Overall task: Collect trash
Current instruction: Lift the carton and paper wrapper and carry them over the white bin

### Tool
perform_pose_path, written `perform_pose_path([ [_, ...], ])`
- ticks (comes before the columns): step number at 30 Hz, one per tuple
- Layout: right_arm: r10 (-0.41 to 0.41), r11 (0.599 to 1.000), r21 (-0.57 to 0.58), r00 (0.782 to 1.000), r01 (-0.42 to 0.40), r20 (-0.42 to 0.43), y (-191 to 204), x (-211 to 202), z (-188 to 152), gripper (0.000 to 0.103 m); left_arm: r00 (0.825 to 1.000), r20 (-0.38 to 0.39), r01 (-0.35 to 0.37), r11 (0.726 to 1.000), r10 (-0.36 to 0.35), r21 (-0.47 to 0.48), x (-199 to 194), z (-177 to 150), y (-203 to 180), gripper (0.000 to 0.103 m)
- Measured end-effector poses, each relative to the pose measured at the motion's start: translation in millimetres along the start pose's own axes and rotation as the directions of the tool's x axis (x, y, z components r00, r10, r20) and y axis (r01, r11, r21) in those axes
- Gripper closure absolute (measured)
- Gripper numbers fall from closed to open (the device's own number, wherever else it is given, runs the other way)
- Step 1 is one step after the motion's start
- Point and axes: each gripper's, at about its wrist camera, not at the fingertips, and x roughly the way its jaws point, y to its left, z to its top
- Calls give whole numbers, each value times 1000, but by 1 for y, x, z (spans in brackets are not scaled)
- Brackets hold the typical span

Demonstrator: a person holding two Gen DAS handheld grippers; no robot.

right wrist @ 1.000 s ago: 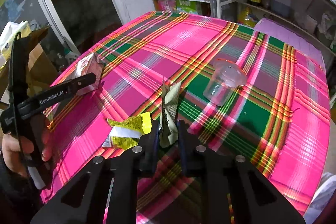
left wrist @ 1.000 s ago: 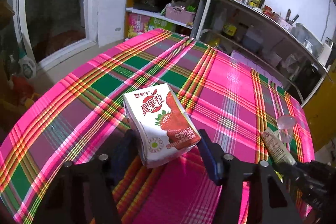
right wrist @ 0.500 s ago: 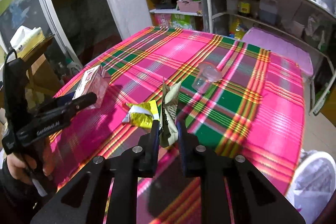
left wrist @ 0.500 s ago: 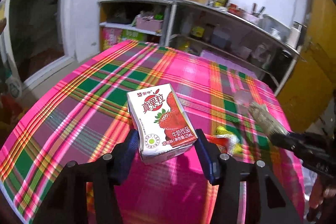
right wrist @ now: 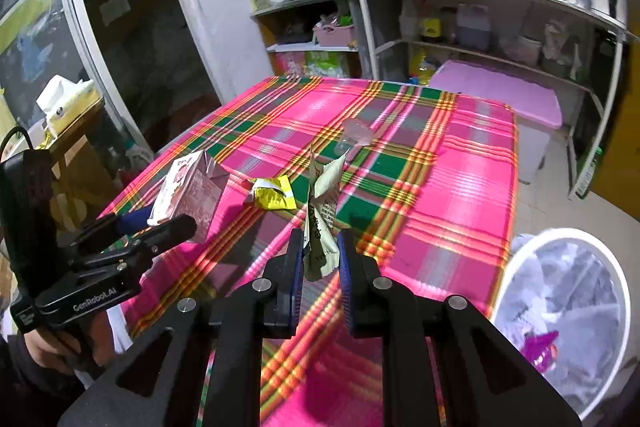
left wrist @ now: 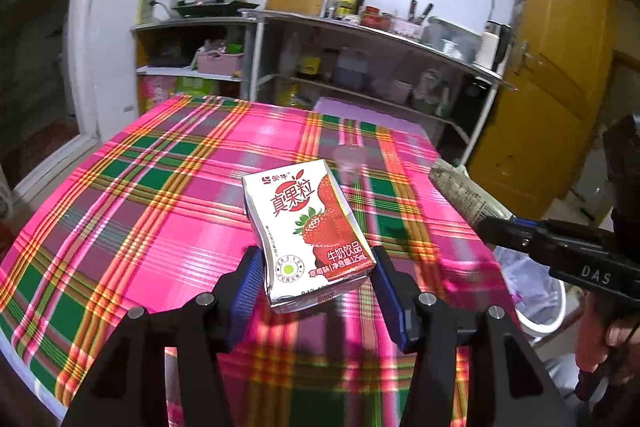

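Left gripper (left wrist: 316,281): blue pads clamped on both sides of the strawberry milk carton (left wrist: 310,233), held clear above the plaid tablecloth (left wrist: 132,211). Carton base is dented; its rear face is hidden from the left wrist view.
Left gripper, other view: seen at 9 o'clock in the right wrist view (right wrist: 158,223), carton (right wrist: 188,193) between its tips; print too blurred to read there.
Right gripper (right wrist: 320,259): jaws closed on a crumpled pale wrapper (right wrist: 322,215), standing upright between the pads. Its lower end is hidden between the pads.
Right gripper, other view: enters at 3 o'clock in the left wrist view (left wrist: 486,227), wrapper (left wrist: 464,197) projecting toward 10 o'clock; the holding hand is cut off by the frame edge.
Yellow wrapper (right wrist: 272,191): lying on the cloth, between the carton and the pale wrapper.
Clear plastic cup (right wrist: 354,138): on its side near table centre, 12 o'clock from the right gripper; faint and hard to outline.
White bin (right wrist: 576,311): at 4 o'clock beside the table, lined with a bag; contents unclear apart from something purple.
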Motion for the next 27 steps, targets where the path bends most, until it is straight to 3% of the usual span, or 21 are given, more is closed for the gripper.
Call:
perform_pose_path([
  [10, -32, 999, 36, 998, 31, 44, -9, -37, -20, 86, 998, 10, 66, 996, -67, 60, -22, -10, -43, 49],
  [27, -86, 991, 111, 993, 77, 77, -38, -67, -39, 86, 991, -20, 131, 983, -130, 129, -19, -16, -89, 49],
])
